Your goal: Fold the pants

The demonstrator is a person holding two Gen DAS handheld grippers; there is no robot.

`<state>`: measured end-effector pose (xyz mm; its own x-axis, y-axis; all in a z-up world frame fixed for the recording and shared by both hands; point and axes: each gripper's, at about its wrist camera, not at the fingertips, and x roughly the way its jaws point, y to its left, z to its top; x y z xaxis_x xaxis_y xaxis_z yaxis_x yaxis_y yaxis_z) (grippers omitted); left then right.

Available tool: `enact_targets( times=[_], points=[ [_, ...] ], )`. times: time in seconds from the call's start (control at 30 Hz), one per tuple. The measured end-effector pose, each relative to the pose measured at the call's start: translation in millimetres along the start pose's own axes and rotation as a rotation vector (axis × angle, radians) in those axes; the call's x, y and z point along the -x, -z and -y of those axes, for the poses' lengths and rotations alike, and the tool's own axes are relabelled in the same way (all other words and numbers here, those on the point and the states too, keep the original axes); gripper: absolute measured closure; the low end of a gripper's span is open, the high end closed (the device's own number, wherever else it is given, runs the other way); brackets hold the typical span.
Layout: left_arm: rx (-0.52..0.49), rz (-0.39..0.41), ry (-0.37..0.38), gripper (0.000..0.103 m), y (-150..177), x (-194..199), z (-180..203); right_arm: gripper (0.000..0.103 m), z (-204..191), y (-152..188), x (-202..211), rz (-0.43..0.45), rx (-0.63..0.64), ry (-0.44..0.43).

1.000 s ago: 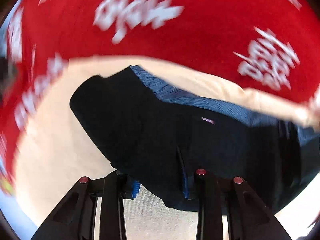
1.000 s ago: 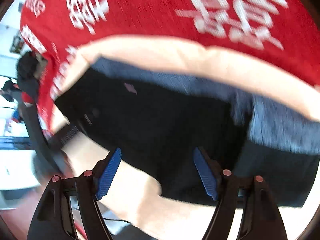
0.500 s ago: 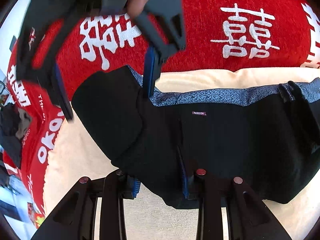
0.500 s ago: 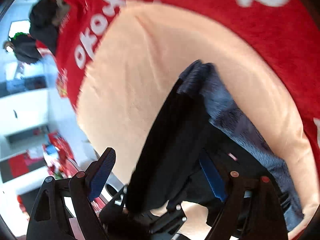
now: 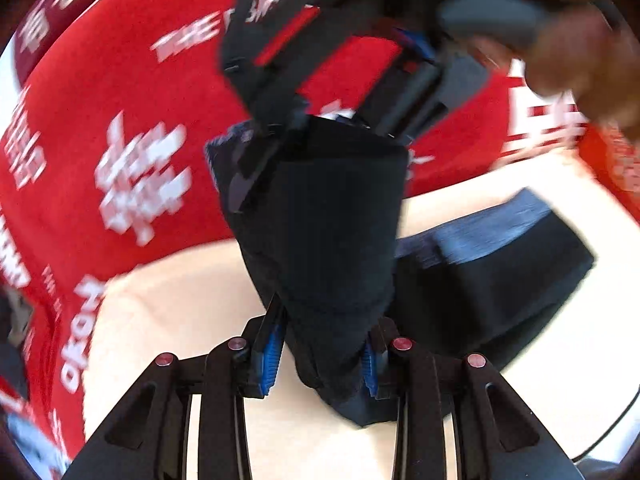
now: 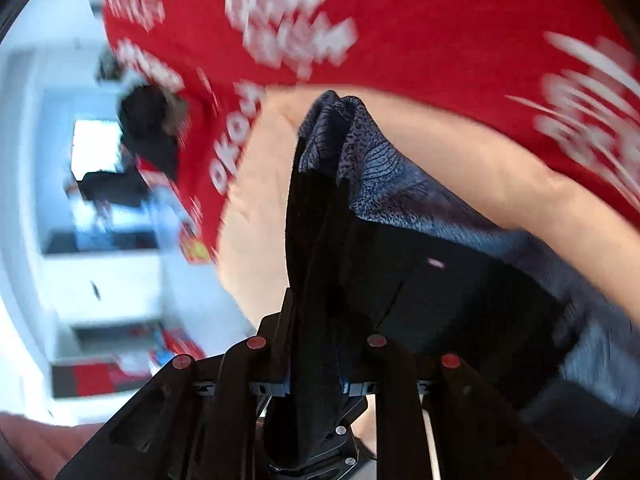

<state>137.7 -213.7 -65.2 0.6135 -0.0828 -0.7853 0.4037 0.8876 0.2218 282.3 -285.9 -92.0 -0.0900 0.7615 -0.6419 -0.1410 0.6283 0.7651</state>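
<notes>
I am mid-fold: my left hand-held gripper (image 5: 320,364) is clenched on the pants (image 5: 320,240), lifting one end above the cream table (image 5: 180,312). My right hand-held gripper (image 6: 314,384) is closing on the waistband end. Next, carry both corners across. Soft black knit, grey speckled band.

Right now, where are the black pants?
In both wrist views the black pants sit mid-frame, lifted off the cream cloth between the left gripper and the closing right gripper, with the red cloth behind.
</notes>
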Motion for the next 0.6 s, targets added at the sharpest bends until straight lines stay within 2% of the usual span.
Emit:
enact_targets(
  times=[0.2,0.33,0.4,0.5,0.53,0.6],
  points=[
    [-0.163,-0.003,0.126,0.07,-31,-3,109,0.085,92,86,111,0.226,-0.143,-0.029],
    [-0.224,-0.065,0.166,0.07,-31,-26,171,0.085,166,132,154,0.272,-0.236,0.003],
    [-0.244,-0.104,0.16,0.07,-24,-47,194,0.085,200,146,157,0.263,-0.267,0.032],
    [-0.28,-0.156,0.129,0.069,-12,-72,217,0.085,252,163,144,0.245,-0.344,0.018],
    [-0.285,-0.16,0.117,0.069,-9,-75,220,0.085,259,163,133,0.242,-0.358,0.006],
    [-0.308,-0.143,0.09,0.068,-3,-75,224,0.081,277,165,121,0.239,-0.402,-0.081]
  ],
)
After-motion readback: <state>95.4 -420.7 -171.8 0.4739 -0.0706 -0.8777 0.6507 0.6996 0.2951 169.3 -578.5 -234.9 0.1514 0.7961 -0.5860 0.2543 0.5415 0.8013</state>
